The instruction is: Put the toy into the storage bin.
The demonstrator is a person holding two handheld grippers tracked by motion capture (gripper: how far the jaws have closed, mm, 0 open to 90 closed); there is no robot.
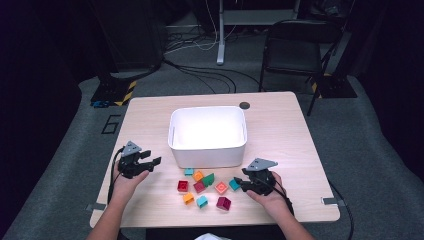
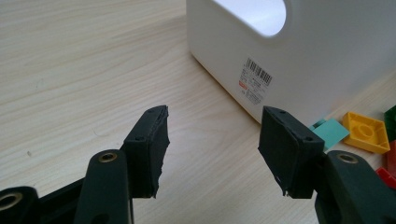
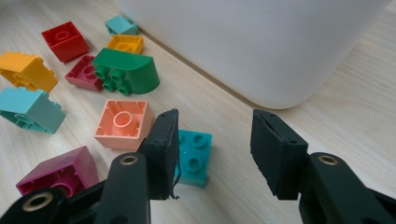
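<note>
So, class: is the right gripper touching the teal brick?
Cannot tell. In the right gripper view, one pad overlaps the teal brick, hiding any gap; right gripper jaws stand open.

The right gripper (image 3: 215,154) stands with jaws apart over a teal brick (image 3: 195,156) (partly behind one jaw), beside a white bin (image 3: 261,42).

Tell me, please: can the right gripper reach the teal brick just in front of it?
Probably yes. The right gripper has open jaws, the teal brick lies between them, beside the left one, and nothing blocks it.
</note>
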